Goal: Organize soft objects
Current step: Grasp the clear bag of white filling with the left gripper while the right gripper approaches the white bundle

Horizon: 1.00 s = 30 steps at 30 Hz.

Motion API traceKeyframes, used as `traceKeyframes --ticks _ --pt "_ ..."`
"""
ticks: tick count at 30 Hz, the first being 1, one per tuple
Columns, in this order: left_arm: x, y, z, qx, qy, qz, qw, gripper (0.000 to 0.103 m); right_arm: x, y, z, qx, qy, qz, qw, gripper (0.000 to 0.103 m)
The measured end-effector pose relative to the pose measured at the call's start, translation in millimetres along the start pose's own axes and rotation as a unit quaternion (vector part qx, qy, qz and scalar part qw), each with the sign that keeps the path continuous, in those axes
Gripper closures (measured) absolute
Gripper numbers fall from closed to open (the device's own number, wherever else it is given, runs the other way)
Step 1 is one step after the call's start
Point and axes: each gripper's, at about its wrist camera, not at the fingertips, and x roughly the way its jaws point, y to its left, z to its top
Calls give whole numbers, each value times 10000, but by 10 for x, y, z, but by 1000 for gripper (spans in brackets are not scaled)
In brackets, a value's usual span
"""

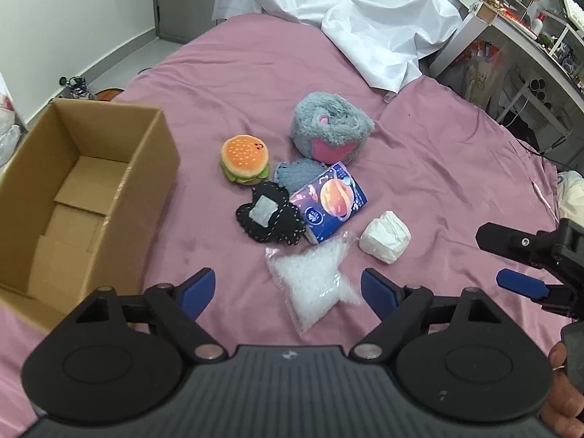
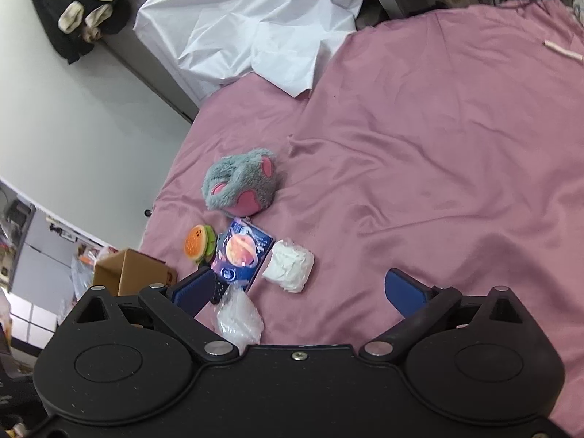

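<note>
— What's on the bed [image 1: 438, 168] from where you stand?

— A pink sheet, and a little heap of soft things near the middle of the left wrist view. A grey furry toy [image 1: 330, 129] with pink patches sits at the top of the heap, a burger plush [image 1: 244, 158] to its left, and a small grey-blue knitted piece [image 1: 295, 175] just below the toy.

— And lower down?

— A black stitched cushion [image 1: 270, 215] with a pale patch, touching a blue tissue pack [image 1: 330, 200] that lies over the edge of the knitted piece. To the right of the pack, apart from it, a white wad [image 1: 385, 235]. Below the pack, a clear bag of white filling [image 1: 314, 284].

— The box?

— An open cardboard box [image 1: 120, 182] at the left of the frame, well apart from the heap; I see nothing but its flaps inside.

— The grippers?

— The left gripper [image 1: 288, 288] hangs over the clear bag, fingers [image 1: 199, 286] spread wide, nothing between them. The right gripper [image 2: 306, 292] is likewise wide open and empty, above the sheet just below the white wad [image 2: 288, 264]; its left finger [image 2: 193, 290] overlaps the tissue pack [image 2: 241, 248] and clear bag [image 2: 239, 319] in its own view.

— Anything else?

— A crumpled white sheet [image 1: 361, 7] at the top of the frame.
</note>
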Motion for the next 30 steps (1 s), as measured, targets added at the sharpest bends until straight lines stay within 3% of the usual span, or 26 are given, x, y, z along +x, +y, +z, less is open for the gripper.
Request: traceKeyframes --ticks 9,22,30 --pt "342 -4 32 -159 165 -213 9995 22 225 -64 91 132 5 -107 9999 7" --pt "766 79 -11 -467 542 -452 9964 28 652 -8 114 26 418 -212 9989 15" --pt "742 111 -7 -614 568 -727 9938 59 866 139 94 -239 546 -253 9979 16"
